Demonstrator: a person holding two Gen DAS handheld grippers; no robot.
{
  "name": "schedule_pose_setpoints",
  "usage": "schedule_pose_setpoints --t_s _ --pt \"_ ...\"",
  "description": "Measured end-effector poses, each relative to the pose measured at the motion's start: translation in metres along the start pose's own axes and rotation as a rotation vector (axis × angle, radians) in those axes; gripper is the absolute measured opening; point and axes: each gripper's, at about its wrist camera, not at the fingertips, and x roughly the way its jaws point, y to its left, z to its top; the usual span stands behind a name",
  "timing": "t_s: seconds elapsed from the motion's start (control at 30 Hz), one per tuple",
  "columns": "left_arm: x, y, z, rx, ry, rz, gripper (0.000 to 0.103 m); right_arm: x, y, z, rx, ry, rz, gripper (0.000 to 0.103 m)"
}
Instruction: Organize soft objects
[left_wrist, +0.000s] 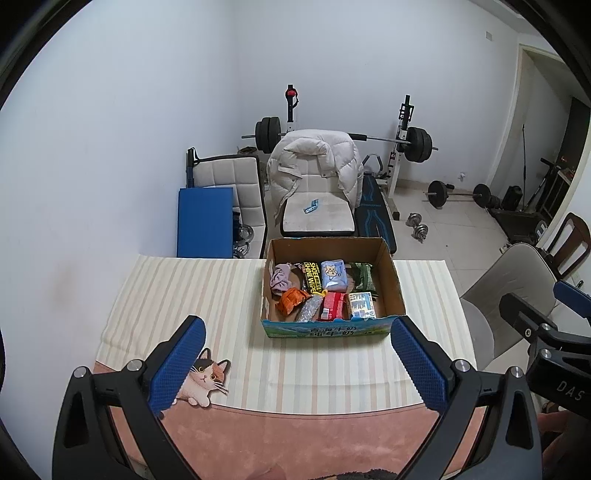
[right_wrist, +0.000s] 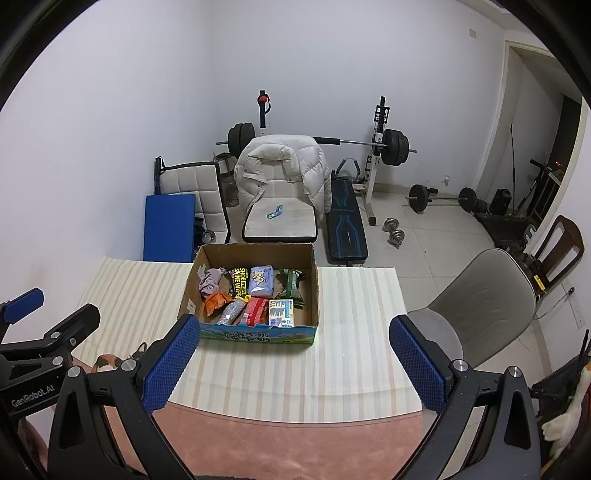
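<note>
Both the left gripper (left_wrist: 297, 363) and the right gripper (right_wrist: 293, 363) hang spread wide and empty above the table's (right_wrist: 354, 291) near edge. Beyond them, the cardboard box (left_wrist: 391, 280) of soft packets sits mid-table toward the far edge.

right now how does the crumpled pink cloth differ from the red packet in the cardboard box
The crumpled pink cloth is pale, shapeless and bunched at the box's far left corner; the red packet is bright, flat-sided and rectangular, near the front wall. Both lie inside the cardboard box, untouched by either gripper.
</note>
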Motion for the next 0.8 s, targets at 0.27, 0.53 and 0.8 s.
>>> schedule_pose_setpoints --t_s 0.27,0.53,0.8 --pt "0.0009 0.0004 -0.0001 -0.008 0.0 0.0 0.103 -0.0022 -0.0019 -0.0008 0.008 -0.001 -0.016 0.103" --pt "0.002 0.0011 0.0 -0.01 0.006 0.006 0.103 -0.0016 -0.0008 0.0 0.006 -0.002 -0.018 0.103" --pt "0.0016 0.0028 0.0002 -0.02 0.002 0.011 0.103 -0.0019 -0.0016 0.0001 0.009 -0.005 -0.019 0.103"
